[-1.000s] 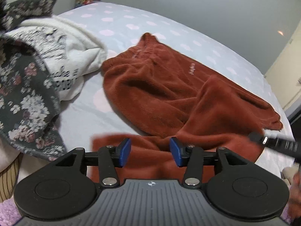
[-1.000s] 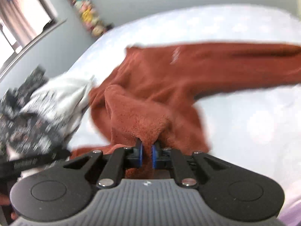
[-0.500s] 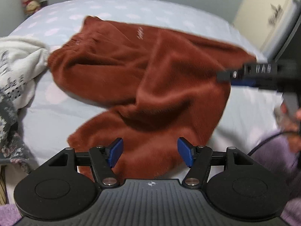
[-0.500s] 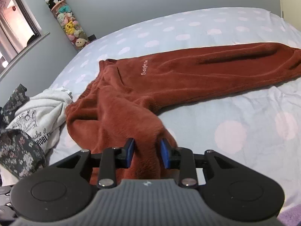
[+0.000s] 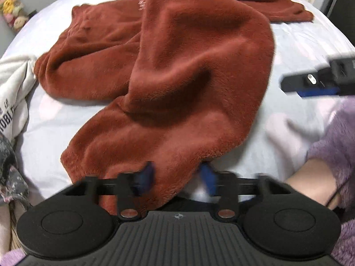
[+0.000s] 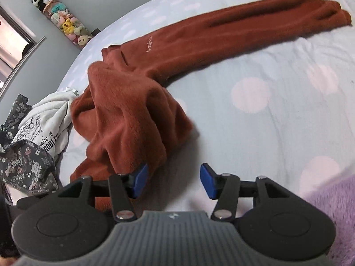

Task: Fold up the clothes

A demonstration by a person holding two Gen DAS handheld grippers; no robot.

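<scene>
Rust-brown fleece trousers (image 5: 177, 71) lie on the bed. One leg is stretched out flat toward the far right (image 6: 255, 24); the other is bunched and twisted toward me. My left gripper (image 5: 177, 177) is open, with the near leg's hem lying between its blue pads. My right gripper (image 6: 173, 179) is open and empty; its left pad (image 6: 139, 175) touches the bunched leg (image 6: 133, 115). The right gripper also shows at the right edge of the left wrist view (image 5: 319, 79).
The bed sheet (image 6: 277, 110) is pale blue with pink dots. A white printed garment (image 6: 48, 124) and a dark floral garment (image 6: 24, 166) are piled at the left. Plush toys (image 6: 64, 24) stand by the far wall. A purple fleece sleeve (image 5: 339, 133) is at the right.
My right gripper has opened and let go of the trouser leg, which dropped onto the bed. My left gripper has moved forward over the near hem.
</scene>
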